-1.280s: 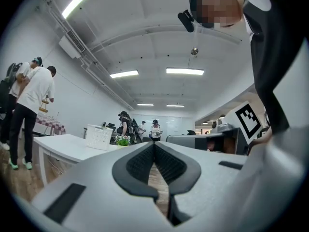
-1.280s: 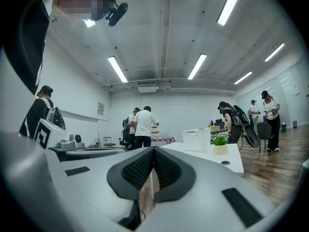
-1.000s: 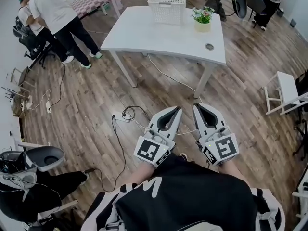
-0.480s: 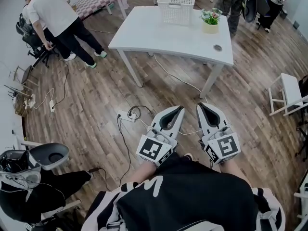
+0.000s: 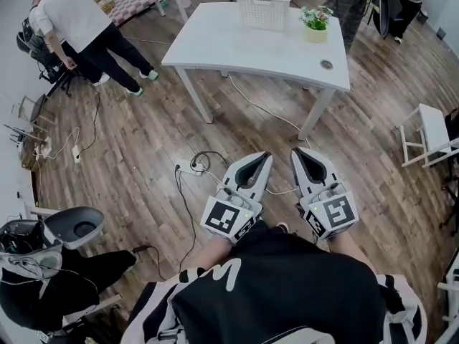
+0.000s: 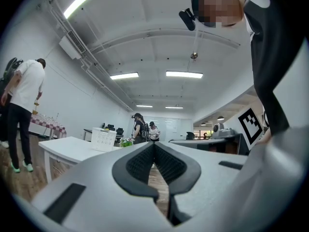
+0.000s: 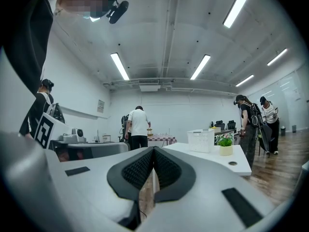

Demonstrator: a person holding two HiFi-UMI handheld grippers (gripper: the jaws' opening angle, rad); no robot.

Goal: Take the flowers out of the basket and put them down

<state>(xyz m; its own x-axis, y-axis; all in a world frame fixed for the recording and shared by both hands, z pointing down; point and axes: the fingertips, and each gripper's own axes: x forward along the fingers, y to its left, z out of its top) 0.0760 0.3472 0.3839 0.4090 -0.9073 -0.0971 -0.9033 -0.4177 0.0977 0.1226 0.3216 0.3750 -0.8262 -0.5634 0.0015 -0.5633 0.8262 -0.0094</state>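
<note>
Since a second ago the head view has shifted, so the white table (image 5: 244, 45) sits higher and further right in it, and the top of the basket (image 5: 269, 2) is now cut off by the upper edge. Both grippers hang in much the same place as before, low in the picture, close to the wearer's black top and above the wooden floor (image 5: 136, 156).

The left gripper (image 5: 266, 156) has its jaws closed, tips meeting, with nothing between them; its own view (image 6: 154, 144) shows only floor through the gap lower down between the ribbed pads. The right gripper (image 5: 295, 152) is the same: tips pressed together, nothing held (image 7: 153, 149). Neither touches anything, and both are well apart from the table.

The flowers (image 5: 316, 18) stand in a small pale pot on the tabletop, just to the right of the basket and outside it. From the gripper views the basket (image 7: 201, 140) and flowers (image 7: 225, 143) appear small and far off, side by side. The inside of the basket cannot be seen.

Counted: two grippers, one table, one basket, one pot of flowers. A person in a white top (image 5: 72, 13) stands at upper left, and two people (image 7: 253, 124) stand beyond the far end of the table, mostly cut off in the head view. One power strip (image 5: 188, 168) with looping cables lies on the floor between the table and the grippers.
</note>
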